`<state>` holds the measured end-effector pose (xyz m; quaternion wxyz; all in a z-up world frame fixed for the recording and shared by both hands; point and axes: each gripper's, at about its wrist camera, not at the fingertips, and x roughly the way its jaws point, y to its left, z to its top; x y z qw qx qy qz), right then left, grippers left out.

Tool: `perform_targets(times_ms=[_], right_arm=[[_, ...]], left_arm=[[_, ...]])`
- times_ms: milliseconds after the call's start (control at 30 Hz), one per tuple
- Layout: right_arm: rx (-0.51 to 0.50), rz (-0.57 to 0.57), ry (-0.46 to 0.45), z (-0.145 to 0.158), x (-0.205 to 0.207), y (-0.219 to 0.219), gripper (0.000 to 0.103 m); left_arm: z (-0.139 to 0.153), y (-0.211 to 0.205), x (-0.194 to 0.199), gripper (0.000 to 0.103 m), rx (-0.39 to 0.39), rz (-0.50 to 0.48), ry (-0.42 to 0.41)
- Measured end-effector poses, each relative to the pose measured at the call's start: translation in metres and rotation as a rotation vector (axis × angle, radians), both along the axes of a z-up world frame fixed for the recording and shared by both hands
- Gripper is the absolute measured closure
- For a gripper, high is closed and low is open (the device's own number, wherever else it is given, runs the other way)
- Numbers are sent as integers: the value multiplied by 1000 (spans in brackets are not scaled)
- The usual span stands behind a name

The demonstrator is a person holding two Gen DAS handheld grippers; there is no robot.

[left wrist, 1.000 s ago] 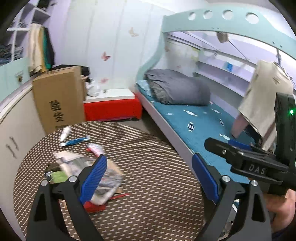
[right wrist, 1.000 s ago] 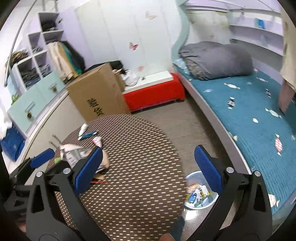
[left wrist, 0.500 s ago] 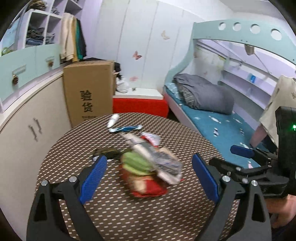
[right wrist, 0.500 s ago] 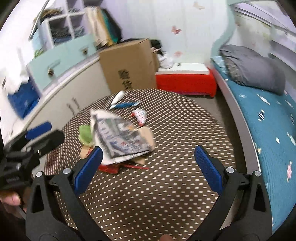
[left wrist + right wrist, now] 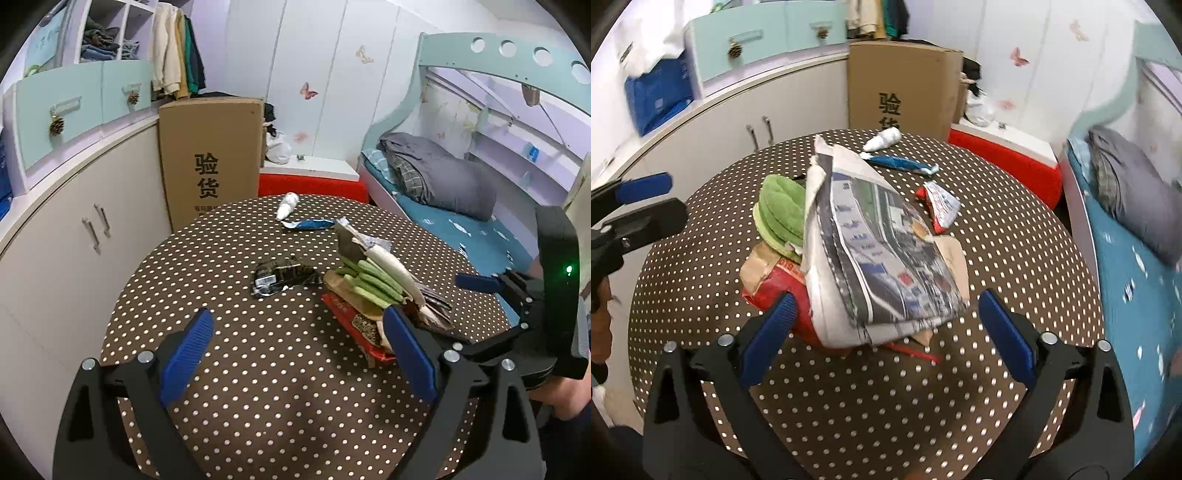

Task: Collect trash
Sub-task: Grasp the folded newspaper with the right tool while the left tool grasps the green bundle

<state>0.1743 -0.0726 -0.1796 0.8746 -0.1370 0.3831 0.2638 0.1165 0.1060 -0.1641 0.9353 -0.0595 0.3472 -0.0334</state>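
Where crumpled newspaper [image 5: 879, 254] lies, round dotted table [image 5: 886, 406], closing right gripper [image 5: 886, 332]

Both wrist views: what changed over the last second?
Both grippers swung from the bed side toward the table and closed in on the trash pile. The right gripper now frames the pile, jaws closing, pads not yet pressing. The left gripper hangs open over bare cloth beside it. Nothing grasped or released. The pile, black packet, blue wrapper and white tube stayed put.

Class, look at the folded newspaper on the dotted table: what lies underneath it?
Under the newspaper show a red packet, torn brown cardboard and a green cloth. Whatever lies beneath its middle is covered.
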Motion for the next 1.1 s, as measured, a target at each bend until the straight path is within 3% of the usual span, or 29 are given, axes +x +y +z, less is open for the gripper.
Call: perform_targets(times_ms=[133,333,600,833,1100], right_arm=[[-31,42,-10,4,5,-1,44],[-36,91,-19,11,10,-2,68],[-12,59,-19,16,26,-12,75],[193,-35,32,20,41,-53,92],[311,-122,64,18,31,-95,94]], left_arm=[[-4,-11,12,12,10,-35,11],[-12,-23,22,12,4,-49,30],[-14,-47,39,12,35,-95,35],[-15,-71,53,12,38,-157,43],[-21,-104,75,12,118,-246,64]])
